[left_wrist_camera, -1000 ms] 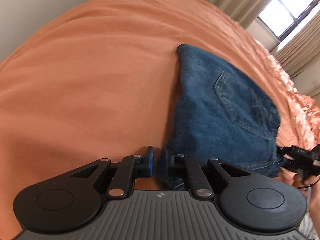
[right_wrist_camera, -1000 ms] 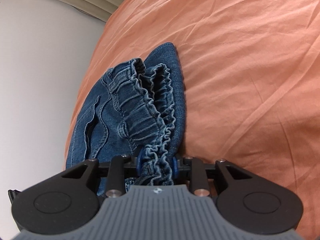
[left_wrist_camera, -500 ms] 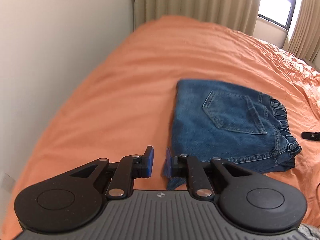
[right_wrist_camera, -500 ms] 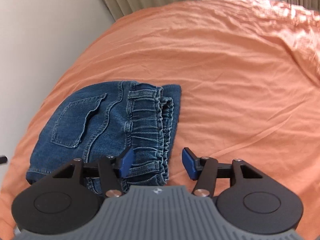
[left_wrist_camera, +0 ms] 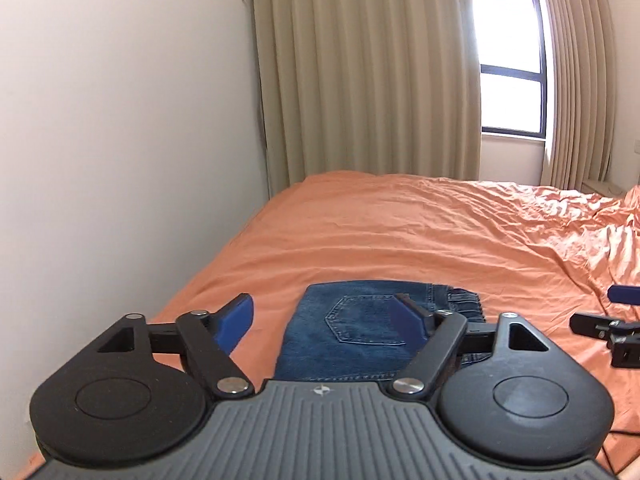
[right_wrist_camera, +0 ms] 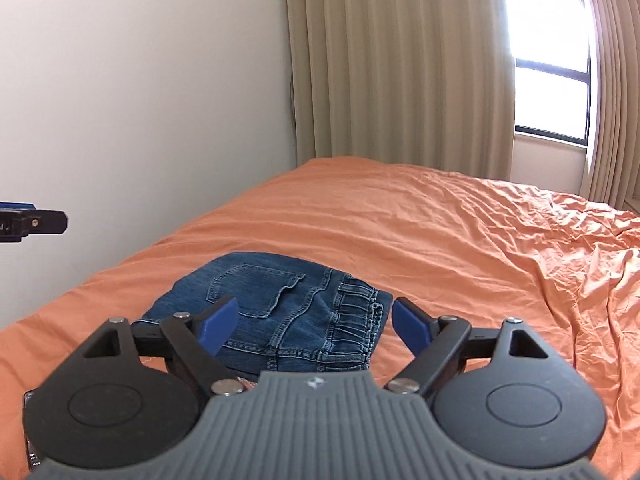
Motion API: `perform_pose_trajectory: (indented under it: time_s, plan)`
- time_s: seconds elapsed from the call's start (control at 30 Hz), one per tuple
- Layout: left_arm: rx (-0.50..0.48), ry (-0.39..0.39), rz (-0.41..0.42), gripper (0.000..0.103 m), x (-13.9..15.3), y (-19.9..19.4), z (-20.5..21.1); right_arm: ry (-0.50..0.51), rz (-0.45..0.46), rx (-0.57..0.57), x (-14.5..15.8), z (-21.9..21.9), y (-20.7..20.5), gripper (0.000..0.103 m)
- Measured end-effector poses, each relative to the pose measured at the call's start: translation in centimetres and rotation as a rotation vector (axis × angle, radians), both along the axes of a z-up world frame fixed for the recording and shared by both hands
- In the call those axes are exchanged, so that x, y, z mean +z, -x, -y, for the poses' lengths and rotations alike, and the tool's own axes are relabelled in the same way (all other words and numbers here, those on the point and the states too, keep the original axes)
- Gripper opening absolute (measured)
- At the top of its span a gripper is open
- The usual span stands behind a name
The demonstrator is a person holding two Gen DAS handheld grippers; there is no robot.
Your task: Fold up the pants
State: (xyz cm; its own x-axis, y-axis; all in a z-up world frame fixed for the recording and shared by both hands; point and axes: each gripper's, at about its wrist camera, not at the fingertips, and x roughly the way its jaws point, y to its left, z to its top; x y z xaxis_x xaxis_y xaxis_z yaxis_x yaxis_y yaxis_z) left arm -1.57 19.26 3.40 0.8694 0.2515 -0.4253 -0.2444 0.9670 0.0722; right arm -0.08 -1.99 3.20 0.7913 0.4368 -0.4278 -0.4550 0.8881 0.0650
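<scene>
Left wrist view: I see the pants lying as a compact folded rectangle on the bed, close to the near edge, back pocket up.
Right wrist view: same bundle on the bed, with the gathered elastic waistband along its right side.
Left claw: its jaws have just been opening and now stand wide, with nothing between them; it hangs above the pants and clear of them.
Right claw: its jaws have also just been opening, and it is spread wide and empty, above the bundle.
Progress: I judge the folding done, or all but done; both claws have let go and the layers sit squared. What may be left is a bit of tidying only.
Doubt: the near edge of the bundle hides behind the claw bodies, so I cannot say whether the hems line up there.
Material: mid-blue denim, stiff-looking, contrast stitching, ruched waistband.
Bed cover: orange sheet, smooth near the pants, creased further right.
Backdrop: plain wall, pleated beige curtains.
</scene>
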Motion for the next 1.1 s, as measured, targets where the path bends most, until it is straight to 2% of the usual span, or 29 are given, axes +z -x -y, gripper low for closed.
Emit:
perform_pose_trajectory:
  time_s: [0.07,0.2,0.3,0.47,0.57,0.8,1.1]
  plan:
    - [0.025,-0.007,0.02,0.096,-0.7,0.6,1.5,0.011,0.008,-0.008,-0.3,-0.1,1.5,0.08]
    - [0.063,-0.045,-0.013,0.096,-2.9,1.0,3.7,0.021,-0.007,-0.005,-1.8,-0.5,3.8,0.081]
    - [0.036,-0.039,-0.031,0.096,-4.5,1.5,4.9,0.019,-0.018,-0.018,-2.9,-0.6,4.5,0.081]
    - [0.018,-0.015,-0.103,0.096,-7.1,0.8,5.5,0.023,-0.109,-0.047,-4.8,-1.0,3.9,0.081]
    - [-0.001,-0.007,-0.145,0.096,-8.3,0.5,5.7,0.037,-0.115,-0.063,-5.6,-1.2,4.0,0.081]
    - [-0.033,0.0,-0.192,0.096,-9.2,0.5,6.2,0.036,-0.148,-0.106,-6.5,-1.3,3.5,0.081]
    - [-0.037,0.001,-0.203,0.096,-9.1,0.3,6.4,0.031,-0.136,-0.091,-6.2,-1.5,3.7,0.081]
